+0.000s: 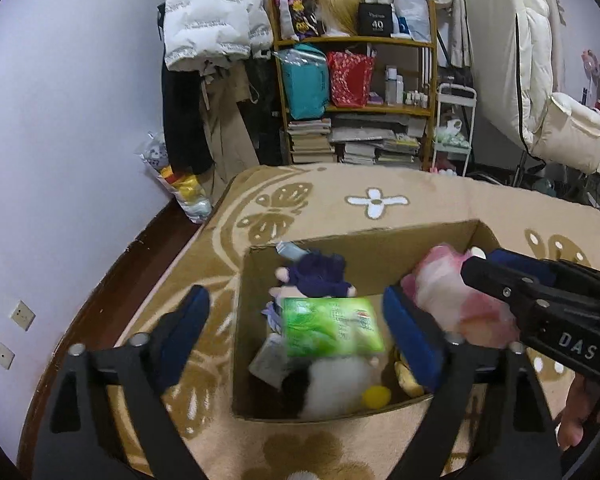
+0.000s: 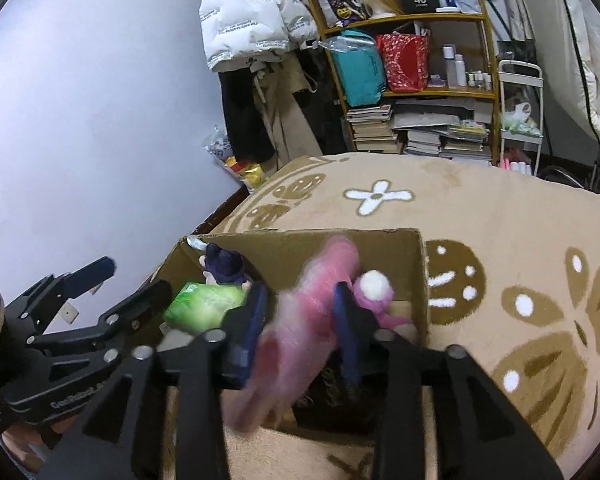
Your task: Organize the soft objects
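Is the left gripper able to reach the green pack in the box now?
Probably yes. The left gripper is open above the open-topped box, and the green pack lies on top of the toys with nothing over it.

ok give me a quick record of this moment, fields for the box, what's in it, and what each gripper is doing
container: cardboard box on patterned rug
contents: green packet, purple plush, white plush, yellow ball
left gripper: jaws wide, above green packet, not touching it
right gripper: jaws apart, blurred pink plush between them over the box
grip on pink plush: cannot tell
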### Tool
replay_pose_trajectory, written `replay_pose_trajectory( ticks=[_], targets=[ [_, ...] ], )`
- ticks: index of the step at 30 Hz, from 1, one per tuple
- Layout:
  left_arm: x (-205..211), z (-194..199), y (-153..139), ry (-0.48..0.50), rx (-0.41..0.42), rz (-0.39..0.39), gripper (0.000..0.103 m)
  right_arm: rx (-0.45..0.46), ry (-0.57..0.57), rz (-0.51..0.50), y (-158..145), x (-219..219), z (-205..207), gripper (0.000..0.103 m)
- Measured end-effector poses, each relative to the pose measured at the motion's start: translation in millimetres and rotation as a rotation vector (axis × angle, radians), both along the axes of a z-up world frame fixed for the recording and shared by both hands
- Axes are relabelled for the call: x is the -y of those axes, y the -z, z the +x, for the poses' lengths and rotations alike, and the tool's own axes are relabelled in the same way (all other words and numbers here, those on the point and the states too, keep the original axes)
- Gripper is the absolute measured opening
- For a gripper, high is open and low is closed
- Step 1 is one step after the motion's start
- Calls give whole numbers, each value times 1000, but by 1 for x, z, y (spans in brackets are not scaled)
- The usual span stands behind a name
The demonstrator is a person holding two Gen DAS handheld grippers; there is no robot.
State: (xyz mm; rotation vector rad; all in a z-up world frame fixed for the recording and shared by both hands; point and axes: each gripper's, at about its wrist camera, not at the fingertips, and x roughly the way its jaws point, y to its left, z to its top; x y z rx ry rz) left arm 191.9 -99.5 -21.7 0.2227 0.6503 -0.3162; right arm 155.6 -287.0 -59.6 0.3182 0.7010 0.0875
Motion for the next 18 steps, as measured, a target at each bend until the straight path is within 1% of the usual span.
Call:
replay_pose_trajectory(
  ticks=[1, 2, 4, 5, 6, 8, 11, 14, 16, 18],
  targets=[
    [-2, -1, -2, -6, 9, 4, 93, 4, 6, 4, -1, 1, -2, 56],
    [-5, -4, -5, -16, 23, 12, 96, 8, 13, 7, -3, 1, -4, 64],
    [-9, -8, -9, -34, 33, 20, 99, 19, 30, 17, -8, 4, -9, 72],
    [-13, -12, -12, -43, 35, 19, 100, 20, 33, 21, -10, 5, -11, 81],
    [-17, -14, -14, -49, 36, 16, 101, 18, 41, 25, -13, 6, -12, 93],
    [-25, -20, -19, -67, 39, 10, 103, 34, 62, 37, -19, 10, -21, 102],
    [-34, -27, -27, -83, 49, 11, 103, 64, 61, 29, -31, 10, -34, 103],
    [-41, -40, -38, -92, 74, 7, 103, 70, 61, 14, -39, 10, -44, 103],
    [-48, -51, -47, -116, 110, -9, 103, 80, 61, 11, -45, 10, -53, 103],
    [-49, -57, -55, -123, 122, -15, 103, 90, 59, 5, -51, 8, -62, 103]
  ],
)
